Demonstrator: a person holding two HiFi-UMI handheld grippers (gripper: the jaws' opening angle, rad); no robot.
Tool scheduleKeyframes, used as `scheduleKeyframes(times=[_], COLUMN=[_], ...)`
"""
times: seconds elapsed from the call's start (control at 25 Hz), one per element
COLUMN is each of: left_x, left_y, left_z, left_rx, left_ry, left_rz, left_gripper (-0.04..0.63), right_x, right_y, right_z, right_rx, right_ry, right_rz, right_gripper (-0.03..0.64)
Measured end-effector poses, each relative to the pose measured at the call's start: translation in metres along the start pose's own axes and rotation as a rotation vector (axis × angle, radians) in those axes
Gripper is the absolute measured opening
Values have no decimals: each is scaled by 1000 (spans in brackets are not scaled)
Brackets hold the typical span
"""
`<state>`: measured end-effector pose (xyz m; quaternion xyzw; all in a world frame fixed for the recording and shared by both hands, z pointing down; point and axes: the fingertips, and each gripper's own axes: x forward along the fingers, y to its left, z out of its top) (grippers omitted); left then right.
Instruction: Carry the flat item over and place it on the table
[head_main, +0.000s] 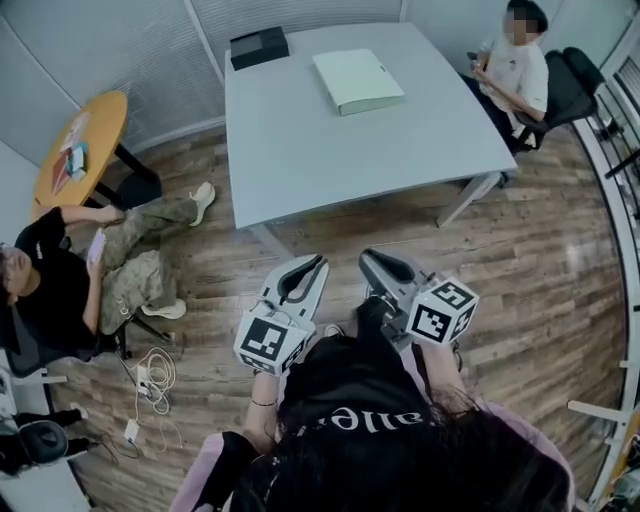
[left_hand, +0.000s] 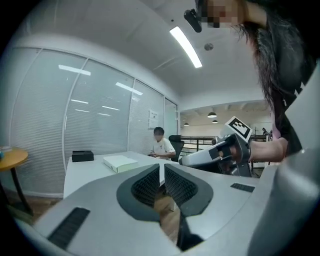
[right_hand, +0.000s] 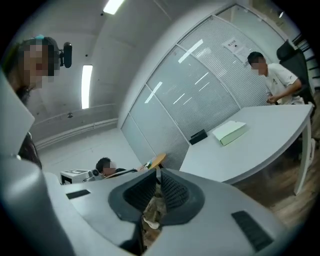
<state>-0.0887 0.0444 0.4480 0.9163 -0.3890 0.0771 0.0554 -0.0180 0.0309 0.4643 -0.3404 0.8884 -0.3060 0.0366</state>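
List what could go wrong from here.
1. The left gripper and right gripper are shut and empty; the flat box lies flush on the table, so jaws may only push it along.
2. A person sits at the table's far right corner; a swung gripper might hit them.
3. Cables on the floor could trip the carrier.

I can see the flat item (head_main: 358, 80): a pale green, rectangular slab, thin like a closed folder or a slim box, with a lighter edge along its near side. It lies flat on the light grey desk (head_main: 350, 160), on the desk's far half and a little right of the middle, turned slightly askew to the desk's edges. Its whole underside rests on the desk top, well in from every edge.
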Motion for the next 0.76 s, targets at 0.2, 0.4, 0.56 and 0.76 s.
scheduleKeyframes(times=[0.2,0.4,0.56,0.76], left_x=[0,2,2,-1], left_y=[-4,-12,-11,-9], left_z=[5,7,9,7], left_rx=[7,12,14,11], left_ry=[-13,-20,-23,-23], left_rz=[-11,-30,-34,-27], left_gripper=[48,48,48,48], right_x=[-2,-6,-4,-1], right_y=[3,4,5,10], right_z=[1,-1,-1,-4], right_rx=[-11,-35,-42,-60], right_ry=[-11,4,10,23], right_rz=[7,-6,-2,6], right_gripper=[40,40,40,40])
